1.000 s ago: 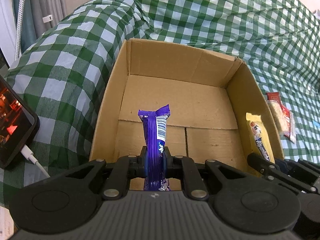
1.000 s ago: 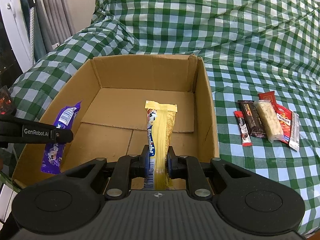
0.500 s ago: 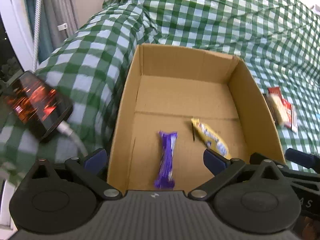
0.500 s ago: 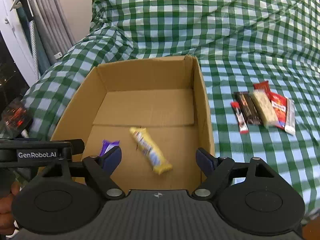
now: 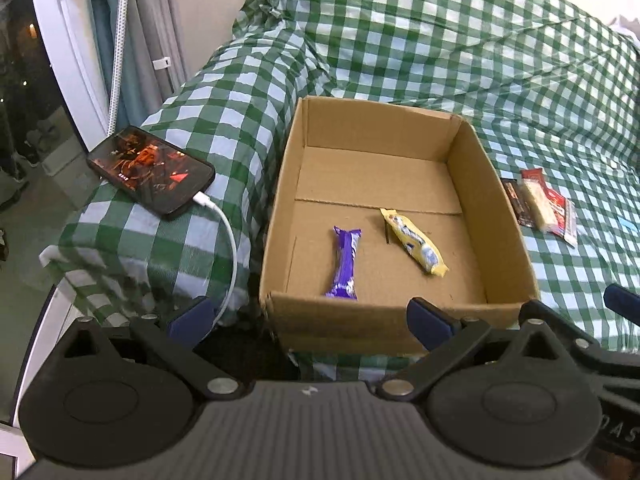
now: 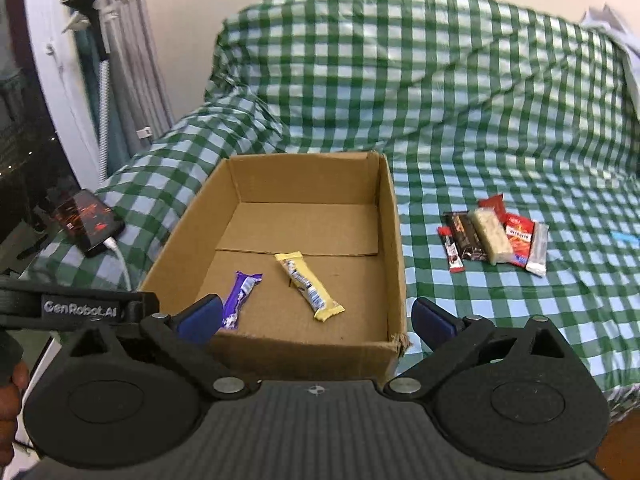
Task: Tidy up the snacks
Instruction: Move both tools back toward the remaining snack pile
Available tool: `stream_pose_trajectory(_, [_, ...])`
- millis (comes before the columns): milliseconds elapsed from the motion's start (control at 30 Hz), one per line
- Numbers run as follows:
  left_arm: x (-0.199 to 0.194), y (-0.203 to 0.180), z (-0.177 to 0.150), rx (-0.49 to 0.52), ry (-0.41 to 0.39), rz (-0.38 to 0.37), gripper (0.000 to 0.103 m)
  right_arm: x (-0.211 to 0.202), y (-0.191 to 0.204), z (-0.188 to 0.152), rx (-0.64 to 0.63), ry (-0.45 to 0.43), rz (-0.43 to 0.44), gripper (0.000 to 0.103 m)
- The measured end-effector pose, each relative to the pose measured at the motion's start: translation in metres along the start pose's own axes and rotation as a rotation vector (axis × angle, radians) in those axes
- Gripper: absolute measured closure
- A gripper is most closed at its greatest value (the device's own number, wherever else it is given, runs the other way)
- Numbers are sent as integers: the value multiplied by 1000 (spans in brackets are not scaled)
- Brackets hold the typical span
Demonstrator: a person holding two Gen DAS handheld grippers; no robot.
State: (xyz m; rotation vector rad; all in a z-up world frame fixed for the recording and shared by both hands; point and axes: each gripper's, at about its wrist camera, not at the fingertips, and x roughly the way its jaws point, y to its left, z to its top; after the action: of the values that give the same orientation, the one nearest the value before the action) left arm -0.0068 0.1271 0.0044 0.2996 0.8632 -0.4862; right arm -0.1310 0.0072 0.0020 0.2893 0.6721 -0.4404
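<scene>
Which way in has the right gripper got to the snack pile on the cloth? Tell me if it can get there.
Probably yes. The right gripper is open and empty, and the snack pile lies in the open on the checked cloth, right of the cardboard box. Nothing stands between them.

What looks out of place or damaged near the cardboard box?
The cardboard box has a frayed near right corner. In it, the yellow bar lies askew, angled against the purple bar. A charging phone sits near the edge.
</scene>
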Motion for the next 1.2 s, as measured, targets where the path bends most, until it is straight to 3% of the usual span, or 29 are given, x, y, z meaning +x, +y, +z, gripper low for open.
stream_pose_trajectory(567, [-39, -11, -28, 59, -58, 14, 0, -53, -2, -20, -2, -88, -6, 1])
stream_pose_trajectory(1200, [-28, -16, -30, 98, -21, 23, 0, -46, -8, -23, 35, -60, 2, 1])
